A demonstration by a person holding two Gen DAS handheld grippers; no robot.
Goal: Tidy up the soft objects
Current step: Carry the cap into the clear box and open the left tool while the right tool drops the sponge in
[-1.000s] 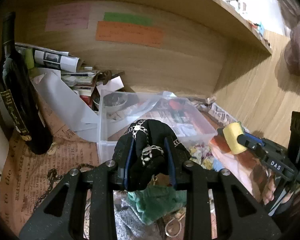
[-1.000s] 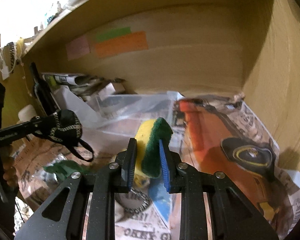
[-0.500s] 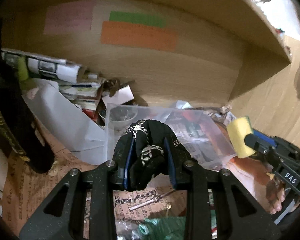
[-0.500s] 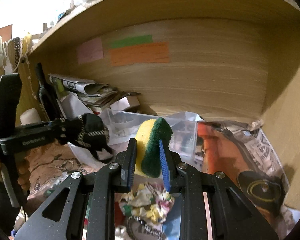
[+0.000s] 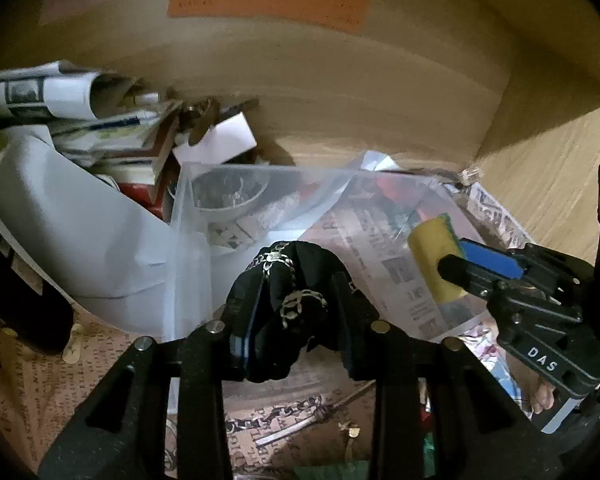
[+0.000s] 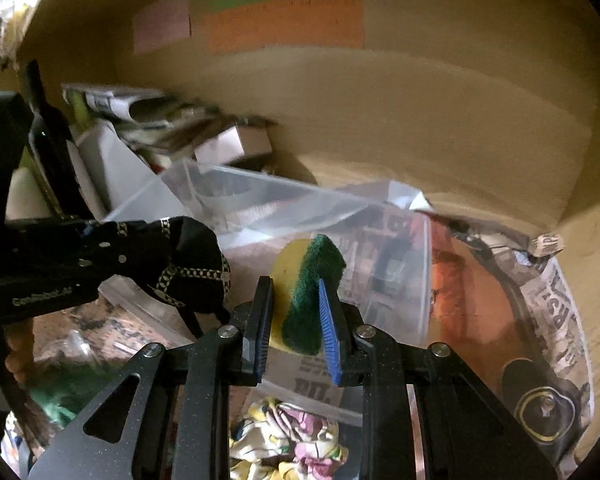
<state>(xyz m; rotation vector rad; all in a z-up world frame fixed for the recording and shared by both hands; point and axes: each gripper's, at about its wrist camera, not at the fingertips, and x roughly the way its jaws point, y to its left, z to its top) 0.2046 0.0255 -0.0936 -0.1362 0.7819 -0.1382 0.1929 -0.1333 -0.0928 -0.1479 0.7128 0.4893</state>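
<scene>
Looking along my left gripper (image 5: 296, 312), I have its two fingers clamped on a black fabric pouch (image 5: 288, 300) laced with a silvery chain, and I hold it up above the near wall of the clear plastic bin (image 5: 268, 200), probably so it can drop straight in. The pouch bunches between the pads, limp and creased, so it should slump wherever it lands. The bin sits against the wooden back wall (image 5: 340, 92) on spread newspaper; through its clear side I see a small bowl (image 5: 228, 192) just behind it or inside it, I cannot tell which. Off to the right, my right gripper (image 5: 456, 264) comes in from the side with a yellow sponge (image 5: 432, 256) pinched at its tip, over the bin's right half. A loose chain and a pen-like stick (image 5: 312, 420) lie on the paper below me. Stacked papers and a rolled newspaper (image 5: 60, 92) crowd the left corner.

Over to the right wrist view: the right gripper (image 6: 296, 320) squeezes the sponge (image 6: 300, 292) on edge, yellow foam to the left pad, green scouring face to the right. I hold it high and level with the bin (image 6: 300, 208), I judge to clear the rim. My left gripper (image 6: 168, 264) enters from the left, the pouch (image 6: 196, 268) bulging past its tips, close beside the sponge but apart. A crumpled floral cloth (image 6: 288, 436) waits on the newspaper beneath me, not yet sorted. Coloured paper notes (image 6: 284, 24) are stuck on the back wall.
</scene>
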